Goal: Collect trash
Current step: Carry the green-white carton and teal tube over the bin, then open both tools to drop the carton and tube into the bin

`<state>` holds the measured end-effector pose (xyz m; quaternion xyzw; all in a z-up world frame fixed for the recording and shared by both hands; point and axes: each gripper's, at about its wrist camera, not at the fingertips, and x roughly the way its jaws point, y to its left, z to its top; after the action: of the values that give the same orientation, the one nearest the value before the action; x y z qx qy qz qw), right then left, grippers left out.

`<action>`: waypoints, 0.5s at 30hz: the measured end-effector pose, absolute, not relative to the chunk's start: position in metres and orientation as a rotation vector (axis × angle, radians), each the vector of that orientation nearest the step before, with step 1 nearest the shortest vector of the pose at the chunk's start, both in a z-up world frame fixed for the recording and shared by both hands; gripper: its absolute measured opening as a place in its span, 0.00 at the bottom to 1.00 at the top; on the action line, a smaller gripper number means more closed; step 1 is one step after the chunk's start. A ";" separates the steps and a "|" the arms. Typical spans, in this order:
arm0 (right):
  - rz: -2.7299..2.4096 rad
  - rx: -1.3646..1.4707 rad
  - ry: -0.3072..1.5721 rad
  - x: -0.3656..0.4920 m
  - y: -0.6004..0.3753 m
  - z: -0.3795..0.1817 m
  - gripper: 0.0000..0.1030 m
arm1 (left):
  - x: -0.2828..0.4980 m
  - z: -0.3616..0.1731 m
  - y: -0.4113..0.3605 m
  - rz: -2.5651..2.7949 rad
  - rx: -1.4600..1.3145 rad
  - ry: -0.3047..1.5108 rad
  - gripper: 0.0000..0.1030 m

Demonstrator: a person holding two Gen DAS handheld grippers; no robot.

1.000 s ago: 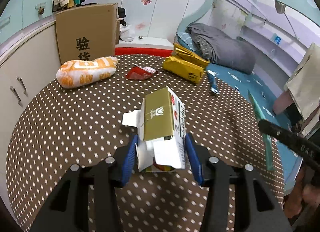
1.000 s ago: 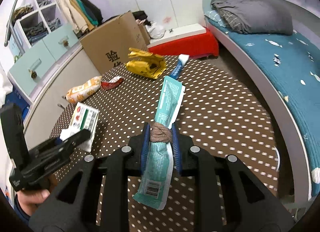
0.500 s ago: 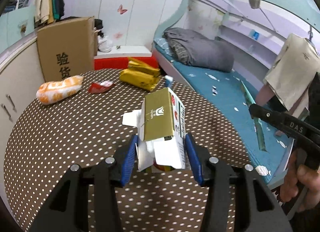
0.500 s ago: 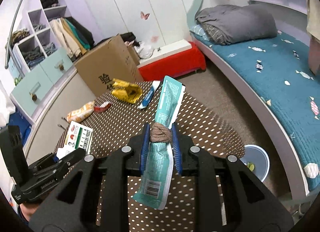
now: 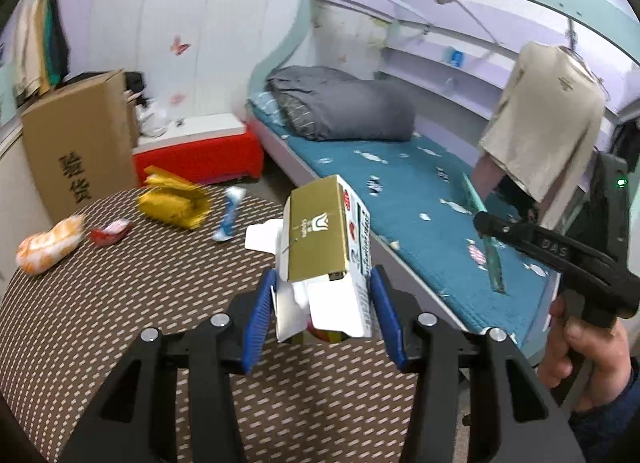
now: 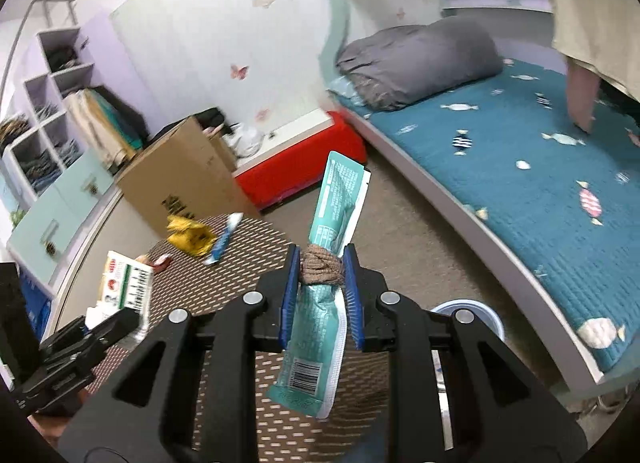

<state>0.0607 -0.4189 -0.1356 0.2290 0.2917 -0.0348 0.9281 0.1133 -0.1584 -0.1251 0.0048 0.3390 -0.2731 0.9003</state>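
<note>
Bedding in teal covers the bed (image 5: 420,199) along the right, and the dotted counter (image 5: 120,303) fills the near left. On its far side lie a yellow bag (image 5: 172,199), an orange packet (image 5: 48,243), a blue tube (image 5: 230,213) and a small red wrapper (image 5: 110,229), all yet to be gathered.

Both grippers carry trash clear of the counter. The left gripper (image 5: 324,315) has its jaws clamped on an opened gold-and-white carton (image 5: 320,247). The right gripper (image 6: 322,295) has its jaws pressed onto a teal sachet (image 6: 324,295) at a brown band wrapped round its middle.

I judge the step to be carrying both pieces to a bin. Doing it well means keeping both grips firm, since the carton's loose flaps and the limp sachet could slip, and releasing only once directly over the opening.

Only the right wrist view shows a pale blue round bin (image 6: 470,313) on the floor just past the counter's edge, beside the bed. The left wrist view alone shows the orange packet.
</note>
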 end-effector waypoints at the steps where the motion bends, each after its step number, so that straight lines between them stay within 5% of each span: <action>1: -0.089 0.479 0.598 0.058 -0.430 -0.139 0.21 | 0.113 -0.124 -0.171 -0.586 0.022 0.697 0.46; 15: -0.229 0.610 0.703 0.057 -0.523 -0.206 0.22 | 0.120 -0.159 -0.311 -0.743 0.135 0.787 0.46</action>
<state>0.0572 -0.5225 -0.2059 0.2936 0.3383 -0.1104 0.8872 0.1198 -0.3105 -0.1588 0.0643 0.3742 -0.3533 0.8550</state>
